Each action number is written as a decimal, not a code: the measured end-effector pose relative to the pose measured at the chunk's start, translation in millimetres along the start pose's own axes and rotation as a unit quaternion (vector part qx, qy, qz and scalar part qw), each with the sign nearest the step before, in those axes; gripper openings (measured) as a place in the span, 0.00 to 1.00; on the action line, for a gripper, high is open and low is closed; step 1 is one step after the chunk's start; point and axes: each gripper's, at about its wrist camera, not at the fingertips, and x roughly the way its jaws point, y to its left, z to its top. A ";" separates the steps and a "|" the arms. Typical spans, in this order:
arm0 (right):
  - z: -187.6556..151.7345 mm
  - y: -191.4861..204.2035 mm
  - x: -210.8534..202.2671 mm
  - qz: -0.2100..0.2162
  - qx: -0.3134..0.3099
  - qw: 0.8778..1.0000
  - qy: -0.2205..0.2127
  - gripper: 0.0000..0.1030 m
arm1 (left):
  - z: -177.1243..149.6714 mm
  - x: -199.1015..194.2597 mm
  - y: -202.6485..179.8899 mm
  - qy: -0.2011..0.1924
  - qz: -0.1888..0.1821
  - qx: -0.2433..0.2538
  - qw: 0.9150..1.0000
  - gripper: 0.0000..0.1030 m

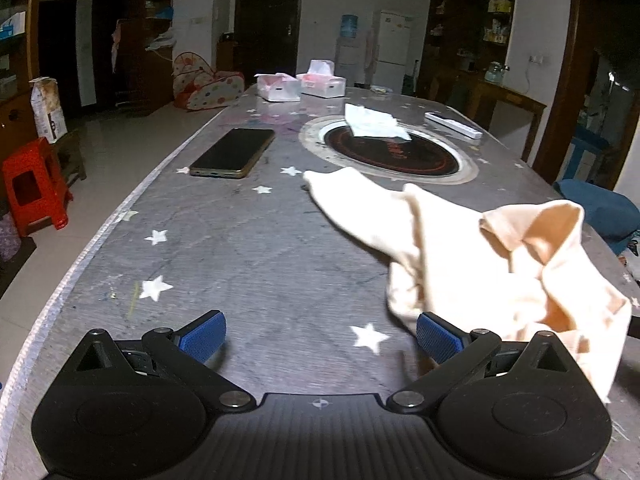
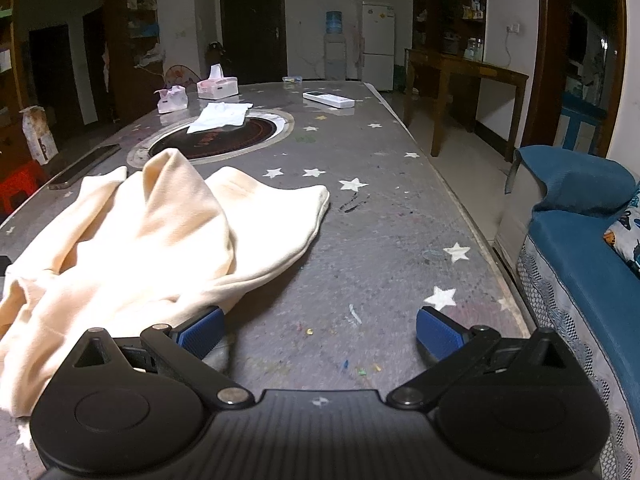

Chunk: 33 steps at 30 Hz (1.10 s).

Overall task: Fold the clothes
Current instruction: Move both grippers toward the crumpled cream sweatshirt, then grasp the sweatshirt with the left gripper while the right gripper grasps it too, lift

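Where the grey, star-speckled worktop (image 1: 248, 248) curves away at its left edge, a dark phone (image 1: 233, 153) lies flat, well apart from the garment. The left hand-held gripper (image 1: 321, 336) hovers low over the worktop with its blue pads spread wide and nothing between them; its right pad (image 1: 438, 338) sits just beside the cloth's near edge, and whether they touch cannot be told. The cream garment (image 2: 152, 240) lies crumpled on the worktop between the two grippers, one rounded corner stretched flat toward the round inset burner (image 2: 218, 140), on which a white tissue (image 2: 220, 117) rests. The right hand-held gripper (image 2: 320, 332) is likewise released and empty, its left pad (image 2: 202, 330) just at the garment's hem. Farther back lie two tissue boxes (image 2: 218, 87) and a white remote (image 2: 329, 99). A blue sofa (image 2: 576, 216) stands at the far right.
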 end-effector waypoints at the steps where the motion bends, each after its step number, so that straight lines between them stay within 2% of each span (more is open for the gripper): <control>1: -0.6 0.8 -1.4 0.002 0.000 1.000 0.000 1.00 | 0.0 -1.4 -2.0 0.000 -0.001 0.000 1.000 1.00; 9: -5.5 7.9 -14.0 0.020 0.003 1.000 -0.004 0.99 | -2.3 -17.3 -14.9 -0.008 -0.011 0.003 1.000 1.00; 24: -7.2 16.1 -32.9 0.054 0.002 0.998 -0.010 0.83 | -3.8 -38.5 -40.3 -0.025 -0.047 0.024 0.998 1.00; 33: -8.8 16.7 -34.0 0.064 0.007 0.998 -0.009 0.75 | -6.4 -43.7 -58.3 -0.030 -0.079 0.059 0.995 0.99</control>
